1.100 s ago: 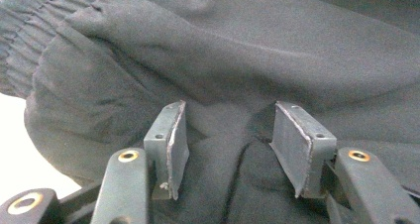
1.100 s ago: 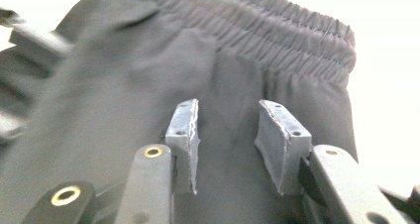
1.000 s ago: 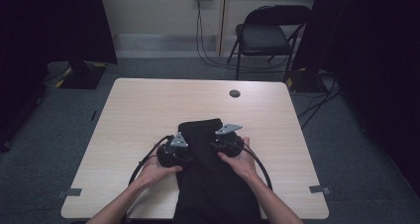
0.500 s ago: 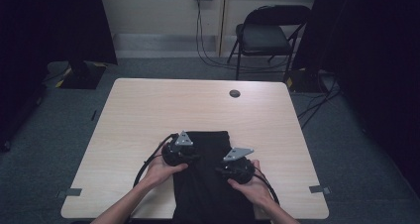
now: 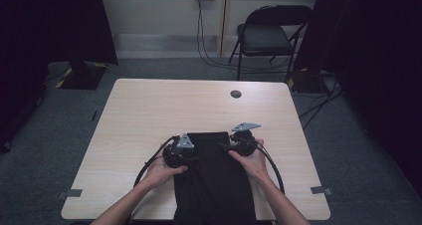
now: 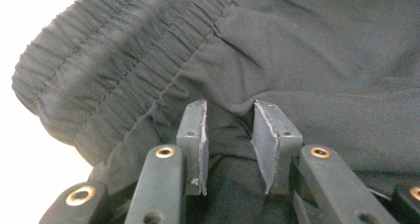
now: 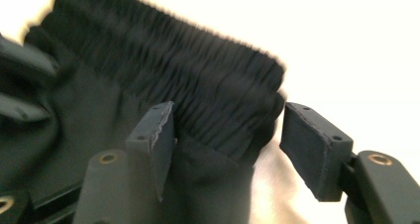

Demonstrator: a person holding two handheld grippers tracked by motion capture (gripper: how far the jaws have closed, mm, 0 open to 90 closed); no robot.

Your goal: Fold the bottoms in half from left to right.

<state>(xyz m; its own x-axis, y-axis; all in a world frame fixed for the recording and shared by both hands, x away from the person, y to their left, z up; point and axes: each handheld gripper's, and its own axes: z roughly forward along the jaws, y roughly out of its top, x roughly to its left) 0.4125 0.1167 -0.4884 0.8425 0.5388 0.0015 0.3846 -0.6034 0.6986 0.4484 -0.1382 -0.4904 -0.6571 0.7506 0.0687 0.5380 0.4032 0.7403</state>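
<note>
Trousers point(image 5: 214, 180) lie flat at the surface's point(image 5: 149, 115) near edge; left claw point(image 6: 229, 130) pinches fabric below the waistband point(image 6: 99, 80), right claw point(image 7: 233, 135) has just sprung wide, gripping nothing. Regrip squarely before pulling.

Black trousers point(image 5: 214, 180) with a ribbed black waistband point(image 7: 198, 90), pale wood table point(image 5: 149, 115), black chair point(image 5: 266, 36), grey floor point(image 5: 45, 160), black grippers with grey plates

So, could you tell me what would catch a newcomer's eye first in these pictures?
The black garment, with an elastic waistband, lies on the near middle of the pale table, running off its near edge. The left gripper pinches a fold of cloth below the waistband; the right gripper stands open at the waistband's corner.
</note>
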